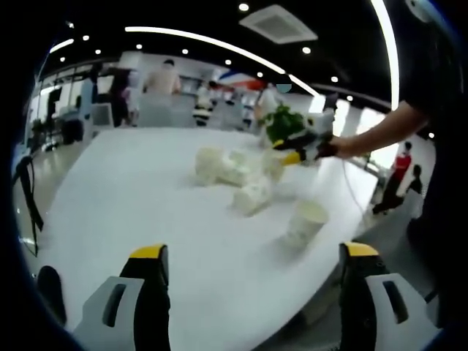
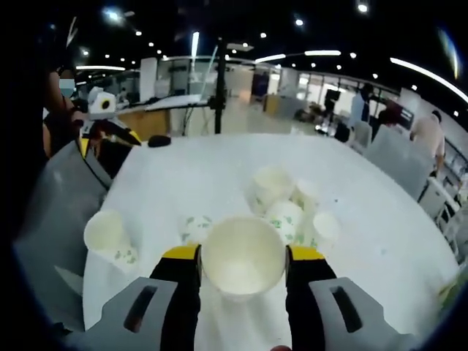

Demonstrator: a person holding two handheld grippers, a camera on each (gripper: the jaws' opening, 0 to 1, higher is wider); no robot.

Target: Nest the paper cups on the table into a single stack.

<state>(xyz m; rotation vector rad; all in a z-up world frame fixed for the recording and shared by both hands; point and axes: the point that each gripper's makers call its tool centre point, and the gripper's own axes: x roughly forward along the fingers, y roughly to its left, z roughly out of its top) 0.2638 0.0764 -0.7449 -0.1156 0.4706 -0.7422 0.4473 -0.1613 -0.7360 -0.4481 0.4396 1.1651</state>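
— Left gripper view, the white paper cups heaped mid-table are smeared by blur — can you count them?

— Can't. And in the right gripper view the open-mouthed white paper cup hides its own base, plus part of the green-printed paper cup behind it.

A cup is held between the right gripper jaws; behind it, cups are clustered on the table; one cup stands apart at left.
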